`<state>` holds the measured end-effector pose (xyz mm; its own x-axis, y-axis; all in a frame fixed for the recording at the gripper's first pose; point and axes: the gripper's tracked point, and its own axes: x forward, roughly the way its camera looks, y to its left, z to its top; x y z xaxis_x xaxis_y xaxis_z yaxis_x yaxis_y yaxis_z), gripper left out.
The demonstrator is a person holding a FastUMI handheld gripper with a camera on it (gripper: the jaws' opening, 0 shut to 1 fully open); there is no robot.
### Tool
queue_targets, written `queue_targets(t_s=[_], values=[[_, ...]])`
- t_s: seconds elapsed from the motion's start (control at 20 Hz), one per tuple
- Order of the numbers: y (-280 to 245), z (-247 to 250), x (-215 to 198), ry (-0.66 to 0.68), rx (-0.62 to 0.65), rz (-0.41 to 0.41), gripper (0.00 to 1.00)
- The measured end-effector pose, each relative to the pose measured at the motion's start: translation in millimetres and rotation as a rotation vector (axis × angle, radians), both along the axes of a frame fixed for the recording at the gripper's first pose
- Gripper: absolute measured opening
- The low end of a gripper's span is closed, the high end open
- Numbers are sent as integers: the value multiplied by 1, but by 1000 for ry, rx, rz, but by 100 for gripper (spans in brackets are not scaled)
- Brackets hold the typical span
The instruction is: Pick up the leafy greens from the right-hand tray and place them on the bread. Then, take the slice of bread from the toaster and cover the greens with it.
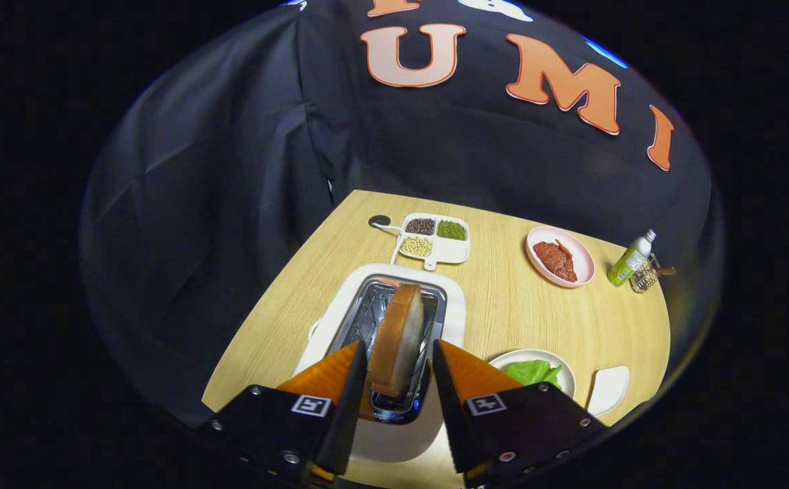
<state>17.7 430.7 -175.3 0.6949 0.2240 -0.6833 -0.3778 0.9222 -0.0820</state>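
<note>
From the gripper view I'm pointing steeply down over the toaster (374,319); the gripper (398,370) is partly open, straddling the upright bread slice (398,339) in the slot. I can't tell whether both fingers touch it. Greens (534,372) lie on a plate (564,373) right, partly hidden.

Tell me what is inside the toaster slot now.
A bread slice stands on edge in the toaster slot, between the gripper jaws, which have not closed on it. Its lower part is hidden inside.
</note>
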Motion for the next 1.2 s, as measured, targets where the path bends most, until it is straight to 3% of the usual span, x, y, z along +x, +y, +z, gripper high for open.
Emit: queue_targets(t_s=[0.05, 0.2, 0.3, 0.6, 1.2], values=[[1, -3, -2, 16, 8, -9, 53], [-3, -7, -5, 27, 1, -22, 25], [-4, -5, -4, 31, 7, -34, 16], [-6, 16, -2, -7, 49, -44, 7], [-24, 91, 0, -142, 141, -29, 6]])
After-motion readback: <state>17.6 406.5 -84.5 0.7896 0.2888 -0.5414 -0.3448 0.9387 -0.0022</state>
